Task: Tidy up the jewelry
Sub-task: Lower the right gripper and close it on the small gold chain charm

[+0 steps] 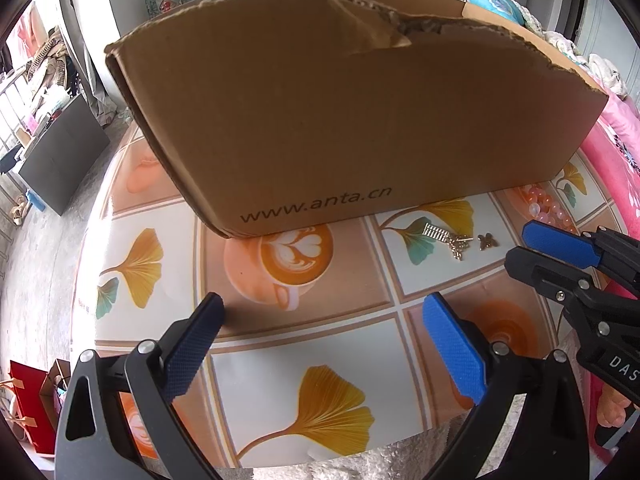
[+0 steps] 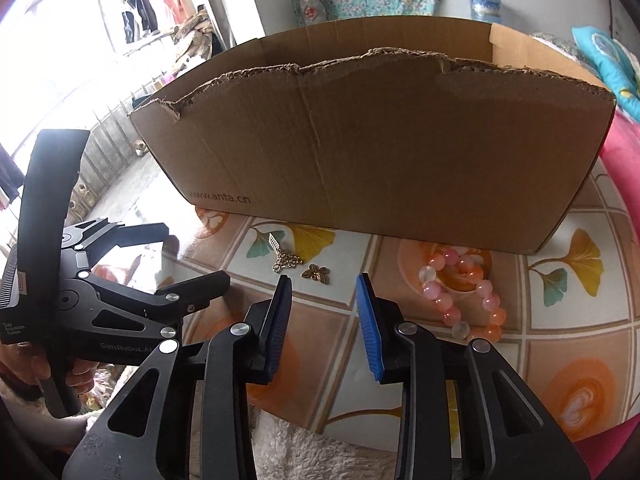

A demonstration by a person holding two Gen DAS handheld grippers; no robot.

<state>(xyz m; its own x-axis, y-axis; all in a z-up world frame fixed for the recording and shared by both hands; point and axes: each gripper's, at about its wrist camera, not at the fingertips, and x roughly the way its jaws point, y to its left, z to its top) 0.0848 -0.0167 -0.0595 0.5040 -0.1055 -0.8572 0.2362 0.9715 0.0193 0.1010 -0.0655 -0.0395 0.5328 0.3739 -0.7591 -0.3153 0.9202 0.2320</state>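
On the patterned tabletop, just in front of the torn cardboard box, lie the gold chain, butterfly charm and pink bead bracelet, probably staged for dropping into the box. Right gripper hangs empty, jaws parted, nearest the charm, likely first pick. Left gripper sits wide open, holding nothing, well apart from them.
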